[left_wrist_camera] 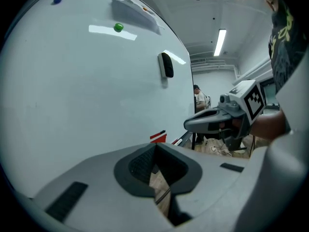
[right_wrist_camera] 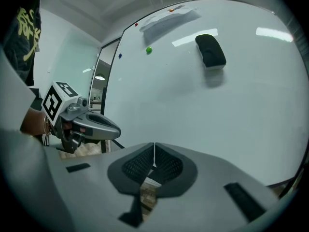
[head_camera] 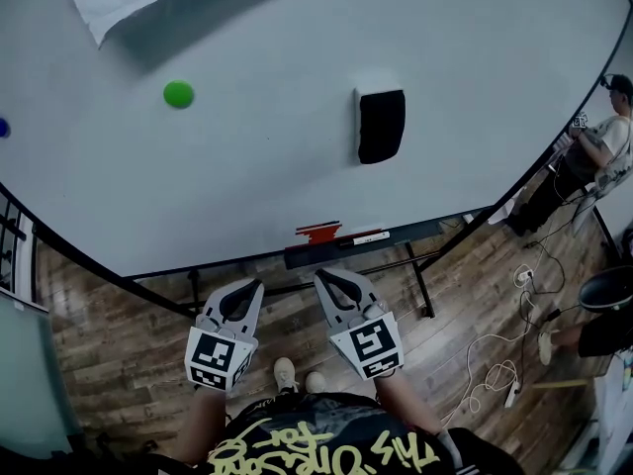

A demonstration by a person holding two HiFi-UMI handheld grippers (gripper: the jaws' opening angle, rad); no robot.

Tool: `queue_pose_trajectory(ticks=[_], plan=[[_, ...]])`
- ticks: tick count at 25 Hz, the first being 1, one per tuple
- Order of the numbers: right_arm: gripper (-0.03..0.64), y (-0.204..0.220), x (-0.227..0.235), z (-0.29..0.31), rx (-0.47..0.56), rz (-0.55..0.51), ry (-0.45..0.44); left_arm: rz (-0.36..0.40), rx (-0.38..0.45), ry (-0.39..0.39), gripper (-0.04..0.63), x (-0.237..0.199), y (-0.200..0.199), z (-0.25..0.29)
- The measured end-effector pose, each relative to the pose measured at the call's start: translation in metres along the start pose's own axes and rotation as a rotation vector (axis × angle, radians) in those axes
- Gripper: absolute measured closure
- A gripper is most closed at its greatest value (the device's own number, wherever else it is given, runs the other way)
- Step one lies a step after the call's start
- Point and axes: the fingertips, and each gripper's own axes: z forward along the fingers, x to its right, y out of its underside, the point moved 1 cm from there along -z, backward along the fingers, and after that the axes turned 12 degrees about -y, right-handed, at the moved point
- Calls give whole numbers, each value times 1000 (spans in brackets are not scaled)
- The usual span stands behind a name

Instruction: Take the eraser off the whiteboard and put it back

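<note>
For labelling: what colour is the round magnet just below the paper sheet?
Green round magnet, best in head view.

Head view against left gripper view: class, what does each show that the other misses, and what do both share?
Only the head view: the person's shoes. Only the left gripper view: a lit ceiling lamp. Both: the black eraser on the whiteboard, the green magnet, and the shut right tool.

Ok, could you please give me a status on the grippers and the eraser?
Left gripper, right gripper both shut, empty, held short of the whiteboard. Eraser stuck on the board, up and right of both, untouched. Path to it clear.
</note>
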Motion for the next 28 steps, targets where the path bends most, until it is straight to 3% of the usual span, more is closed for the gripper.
queue_pose_trajectory(ticks=[13,16,28], plan=[[603,-34,26,-17,64,-41,56,-9,16,-12,588,-2,-8,3],[539,-40,35,-20,69,-50,77,-9,12,-7,588,0,-5,4],[442,-86,66,-45,136,-119,173,-13,20,-5,588,3,-8,-1]])
